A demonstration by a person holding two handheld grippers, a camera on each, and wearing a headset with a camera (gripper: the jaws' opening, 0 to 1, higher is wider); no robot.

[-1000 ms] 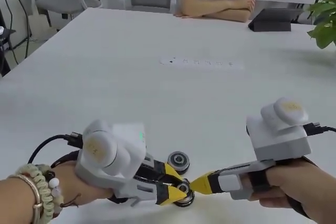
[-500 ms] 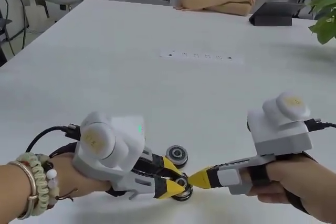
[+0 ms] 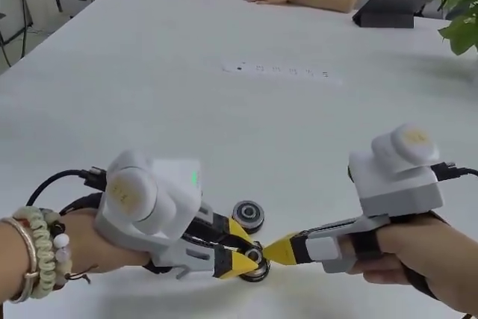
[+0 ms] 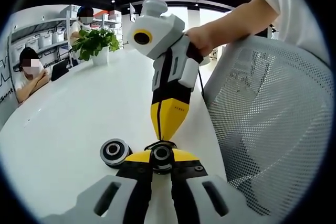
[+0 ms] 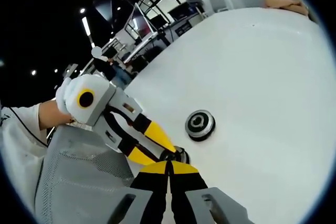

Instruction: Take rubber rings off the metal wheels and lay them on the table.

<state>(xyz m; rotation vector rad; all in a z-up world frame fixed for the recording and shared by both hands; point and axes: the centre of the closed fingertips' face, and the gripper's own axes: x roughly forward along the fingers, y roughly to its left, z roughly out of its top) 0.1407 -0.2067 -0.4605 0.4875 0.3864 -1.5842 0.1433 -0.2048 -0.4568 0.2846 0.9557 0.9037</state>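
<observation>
Wheel between jaws of left tool

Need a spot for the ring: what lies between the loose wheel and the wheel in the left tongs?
Just a narrow strip of bare table, seen in the left gripper view: the loose wheel and held wheel sit apart.
</observation>
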